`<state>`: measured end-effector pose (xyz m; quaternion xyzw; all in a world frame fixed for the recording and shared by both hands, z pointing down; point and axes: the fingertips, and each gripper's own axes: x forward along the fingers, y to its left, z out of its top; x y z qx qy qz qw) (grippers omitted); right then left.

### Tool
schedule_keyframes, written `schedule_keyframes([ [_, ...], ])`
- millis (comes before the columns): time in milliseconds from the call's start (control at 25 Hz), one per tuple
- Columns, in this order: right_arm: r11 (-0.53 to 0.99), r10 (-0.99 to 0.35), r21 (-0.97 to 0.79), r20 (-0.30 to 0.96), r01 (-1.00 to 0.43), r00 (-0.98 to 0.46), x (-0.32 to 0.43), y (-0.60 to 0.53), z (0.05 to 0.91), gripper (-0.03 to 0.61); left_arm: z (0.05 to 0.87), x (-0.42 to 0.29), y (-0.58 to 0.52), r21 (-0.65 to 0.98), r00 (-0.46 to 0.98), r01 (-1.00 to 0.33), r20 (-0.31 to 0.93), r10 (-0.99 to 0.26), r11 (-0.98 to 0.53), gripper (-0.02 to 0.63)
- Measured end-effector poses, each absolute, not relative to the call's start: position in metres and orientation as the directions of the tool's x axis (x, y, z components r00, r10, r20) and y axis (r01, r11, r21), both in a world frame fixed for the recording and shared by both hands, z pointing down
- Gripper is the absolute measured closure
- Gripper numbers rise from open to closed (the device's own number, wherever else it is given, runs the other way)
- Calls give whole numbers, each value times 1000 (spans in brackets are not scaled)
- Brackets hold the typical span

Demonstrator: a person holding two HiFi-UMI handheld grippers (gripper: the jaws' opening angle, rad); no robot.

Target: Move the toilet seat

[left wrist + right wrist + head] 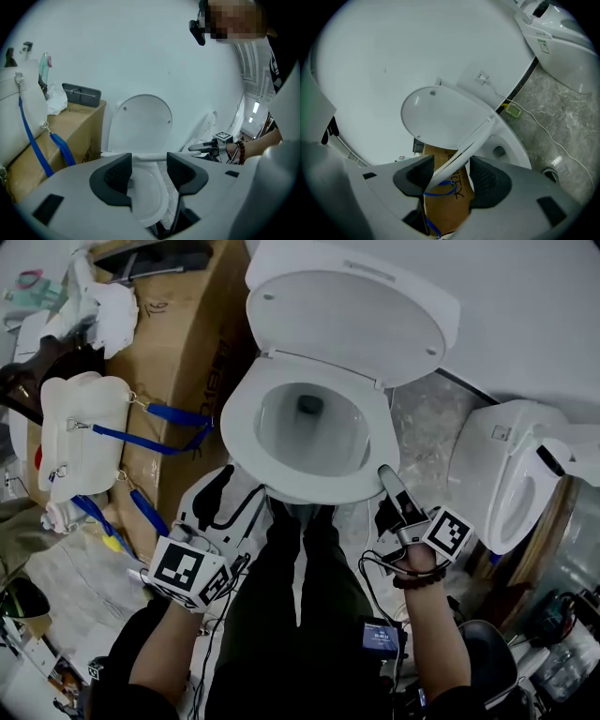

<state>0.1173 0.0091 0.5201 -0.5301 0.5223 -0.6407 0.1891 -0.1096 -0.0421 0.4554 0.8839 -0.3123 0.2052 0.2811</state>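
A white toilet stands in front of me with its lid [352,310] raised against the wall. The toilet seat [309,486] lies over the bowl [309,423]. My right gripper [386,474] is at the seat's front right edge. In the right gripper view the seat's thin edge [473,140] runs between the jaws of that gripper [452,171], which stand apart around it, and it lies against the left pad. My left gripper [220,488] hangs open and empty near the bowl's front left. From the left gripper [149,171] I see the lid [143,122] and the right gripper [199,148].
A cardboard box [178,362] stands close to the toilet's left, with a white bag with blue straps [80,427] beside it. A second white toilet [511,474] is on the right. A thin cable [543,136] trails over the grey stone floor.
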Motion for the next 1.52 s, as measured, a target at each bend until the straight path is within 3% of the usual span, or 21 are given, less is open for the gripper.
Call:
schedule_keyframes([
  [560, -334, -849, -919, 390, -210, -356, 131, -9, 498, 322, 443, -87, -64, 445, 769, -633, 457, -447, -634, 373],
  [920, -309, -862, -903, 398, -298, -313, 131, 1, 478, 322, 447, -83, -73, 426, 754, -647, 477, -451, -632, 373],
  [1080, -324, -865, -819, 460, -473, -203, 145, 10, 459, 322, 444, -80, -78, 432, 757, -645, 476, -449, -630, 373],
  [1200, -190, -899, -712, 403, -676, -171, 140, -4, 424, 322, 437, -75, -87, 447, 766, -638, 456, -454, -627, 373],
  [1360, 5, -914, -384, 373, -923, -160, 114, -25, 390, 322, 429, -67, -103, 468, 782, -622, 414, -467, -627, 373],
  [1520, 110, -903, -103, 405, -989, -143, 79, -37, 385, 322, 425, -64, -110, 477, 785, -620, 402, -472, -624, 373],
])
